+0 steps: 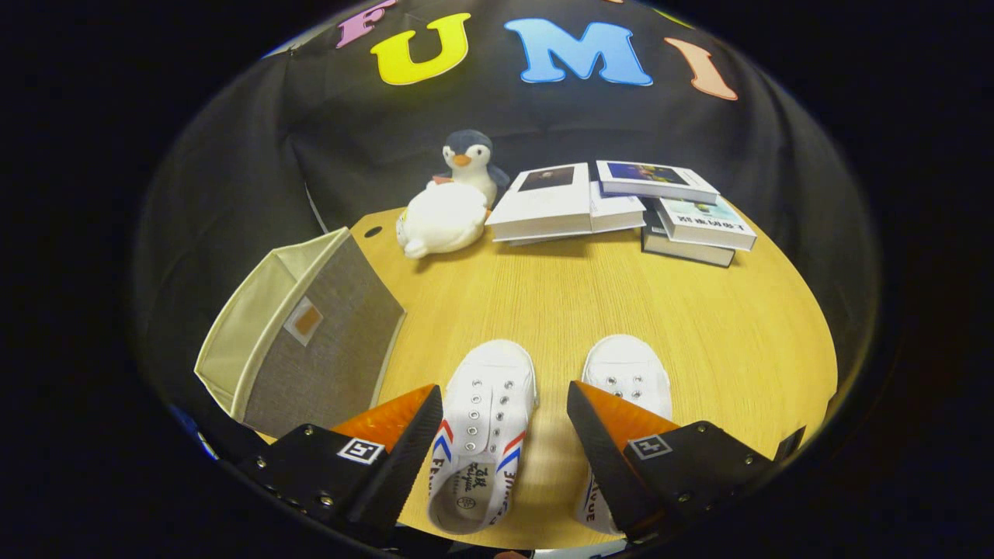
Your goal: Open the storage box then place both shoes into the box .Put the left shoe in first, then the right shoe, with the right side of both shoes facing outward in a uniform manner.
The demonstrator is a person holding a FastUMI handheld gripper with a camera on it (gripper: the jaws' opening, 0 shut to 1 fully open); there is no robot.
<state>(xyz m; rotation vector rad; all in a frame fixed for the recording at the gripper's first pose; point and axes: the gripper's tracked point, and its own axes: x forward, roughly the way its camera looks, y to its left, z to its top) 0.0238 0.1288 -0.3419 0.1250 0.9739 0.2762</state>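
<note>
Wooden worktop (621, 310), two white shoes side by side.
Gripper (505, 423) fingers spread wide, left shoe (485, 419) between them; storage box (303, 334) alongside.

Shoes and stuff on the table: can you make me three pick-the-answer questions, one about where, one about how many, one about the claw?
1. Where is the storage box?
A. beside the shoe between the fingers
B. on the books
C. behind the penguin

2. How many white shoes are on the table?
A. one
B. two
C. three

3. What is the claw doing?
A. shut on a book
B. squeezing the penguin
C. open

Answers: 1 A, the box lies by that shoe. 2 B, a second shoe sits alongside. 3 C, the fingers stand apart around one shoe.
</note>
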